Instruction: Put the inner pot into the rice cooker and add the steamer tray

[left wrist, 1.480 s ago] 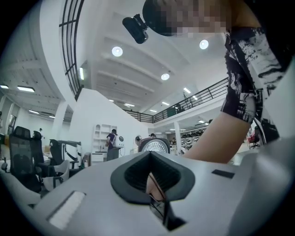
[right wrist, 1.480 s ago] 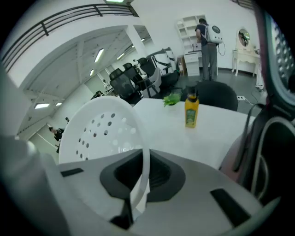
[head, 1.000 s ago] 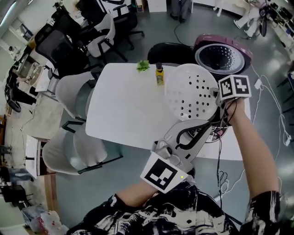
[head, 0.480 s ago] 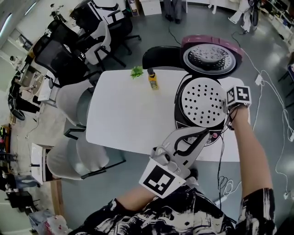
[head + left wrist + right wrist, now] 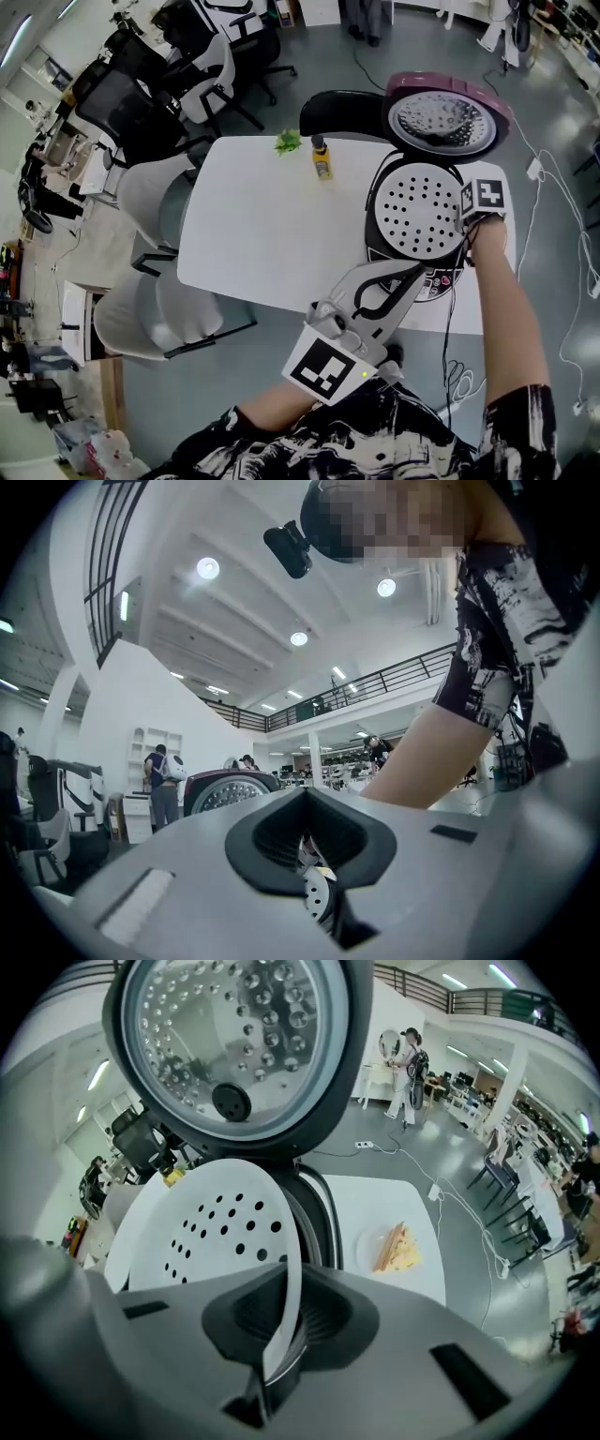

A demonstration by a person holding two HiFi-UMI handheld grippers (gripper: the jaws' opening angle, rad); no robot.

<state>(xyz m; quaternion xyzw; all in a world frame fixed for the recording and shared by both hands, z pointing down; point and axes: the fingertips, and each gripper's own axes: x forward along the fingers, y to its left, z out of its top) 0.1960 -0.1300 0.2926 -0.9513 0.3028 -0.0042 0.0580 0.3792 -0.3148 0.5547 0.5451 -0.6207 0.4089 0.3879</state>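
Head view: held the steamer tray (image 5: 417,208) level over the rice cooker (image 5: 437,281) mouth. Gripped it at the right rim with the right gripper (image 5: 465,223), forearm stretched forward. Parked the left gripper (image 5: 409,277) just before the cooker's front. Best lowered flat and centred, released only once seated.

Left gripper view: jaws together, nothing held.

Right gripper view: clamped edge-on on the tray's rim, beneath the raised lid (image 5: 234,1044).

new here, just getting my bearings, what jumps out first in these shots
The white holed tray draws the eye first, held over the mouth of the cooker at the right end of the table, its rim pinched in the right gripper. Behind it the lid stands open, its shiny dimpled inner plate showing. The left gripper hangs shut and empty off the table's near edge.
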